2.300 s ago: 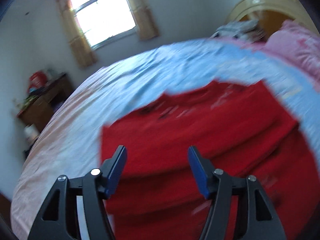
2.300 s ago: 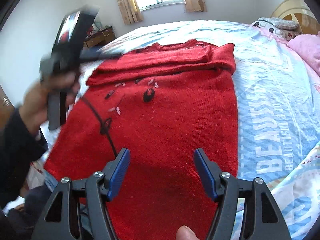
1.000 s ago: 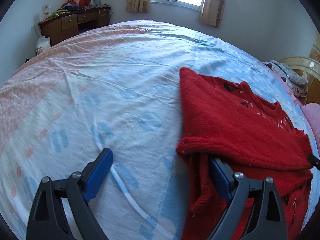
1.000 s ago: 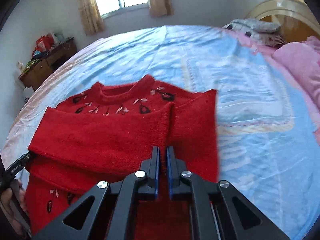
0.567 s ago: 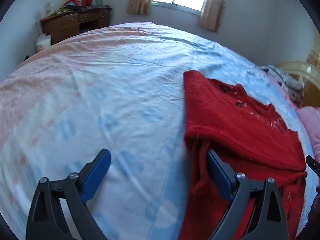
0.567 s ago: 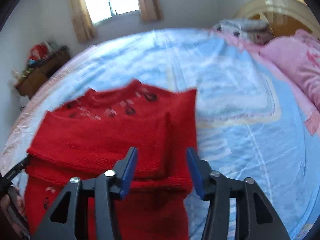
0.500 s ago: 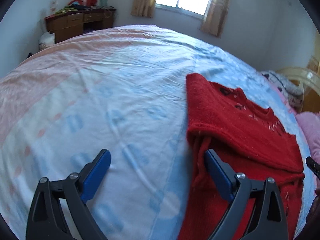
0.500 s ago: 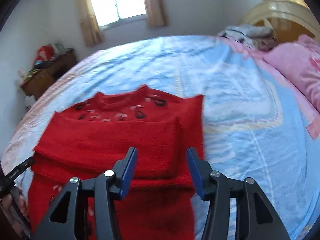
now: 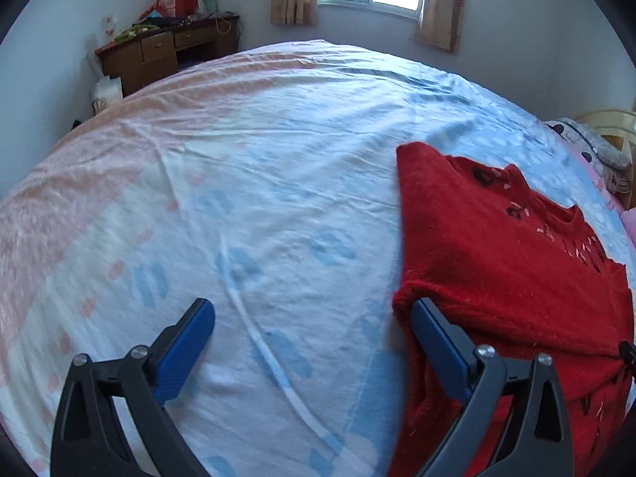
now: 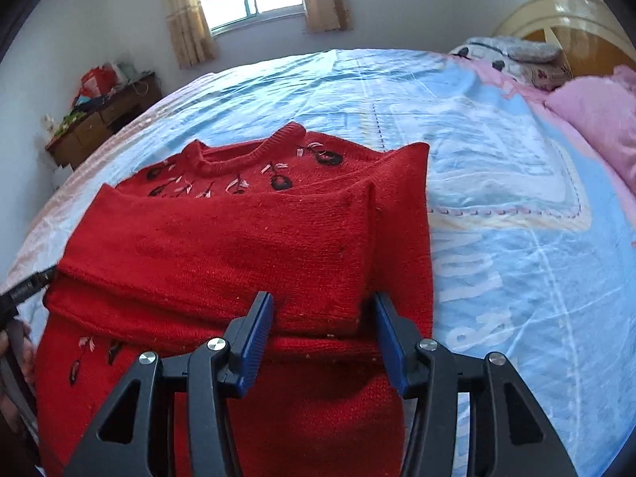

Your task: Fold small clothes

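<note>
On the bedsheet (image 10: 497, 183), a red sweater (image 10: 238, 238) is laid flat, both sleeves crossed over the chest. Right gripper (image 10: 324, 334): jaws lately parted to half width, nothing held, the sleeve released. Left gripper (image 9: 314, 342): jaws widened fully, empty, at the sweater's edge. Sleeve folding judged done. Neckline shown fully by the right view only; a desk (image 9: 159, 51) shown clearly by the left.

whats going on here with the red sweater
A person with a gripper in each hand is folding a red sweater on a bed. Both sleeves are already folded across the chest. The right gripper has just opened and sits over the folded sleeves, gripping nothing. The left gripper is wide open at the sweater's side edge, one finger against the knit.
</note>
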### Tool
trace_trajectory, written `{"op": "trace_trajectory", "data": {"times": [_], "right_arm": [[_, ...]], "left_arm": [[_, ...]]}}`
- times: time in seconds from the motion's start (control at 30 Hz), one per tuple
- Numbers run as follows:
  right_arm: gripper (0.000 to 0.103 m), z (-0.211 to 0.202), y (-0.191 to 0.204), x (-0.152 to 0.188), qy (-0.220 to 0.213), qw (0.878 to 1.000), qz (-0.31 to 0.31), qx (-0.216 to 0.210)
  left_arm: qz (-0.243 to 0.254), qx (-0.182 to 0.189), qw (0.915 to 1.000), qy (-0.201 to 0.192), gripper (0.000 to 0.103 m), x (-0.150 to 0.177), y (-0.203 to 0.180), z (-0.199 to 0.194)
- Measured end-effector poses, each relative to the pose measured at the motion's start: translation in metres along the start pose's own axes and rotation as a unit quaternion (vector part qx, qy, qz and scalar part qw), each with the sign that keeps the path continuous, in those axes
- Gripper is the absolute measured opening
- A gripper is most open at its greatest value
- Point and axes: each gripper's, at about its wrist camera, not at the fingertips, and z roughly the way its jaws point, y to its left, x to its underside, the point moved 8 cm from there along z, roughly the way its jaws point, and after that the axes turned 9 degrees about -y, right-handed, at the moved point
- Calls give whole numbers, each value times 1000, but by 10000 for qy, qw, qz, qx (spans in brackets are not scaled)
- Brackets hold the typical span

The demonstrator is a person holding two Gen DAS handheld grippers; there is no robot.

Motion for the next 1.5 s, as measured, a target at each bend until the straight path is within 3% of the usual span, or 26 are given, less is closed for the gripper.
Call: {"op": "trace_trajectory", "data": {"times": [0.17,0.33,0.63,1.5], "right_arm": [[52,-22,1,-5,-227,9990,351,-163],[52,-49,7,-1,-421,9989,180,-59],[52,-89,24,29,-359,9990,-47,-258],[53,-142,44,94,-59,9989,43,-472]], "left_arm": [[-20,231,9997,-38,101,4,1,-17],[181,389,9985,-330,101,-4,-1,-55],[396,609,9950,-693,101,-12,1,-105],[1173,710,9888,-598,101,51,7,-150]]}}
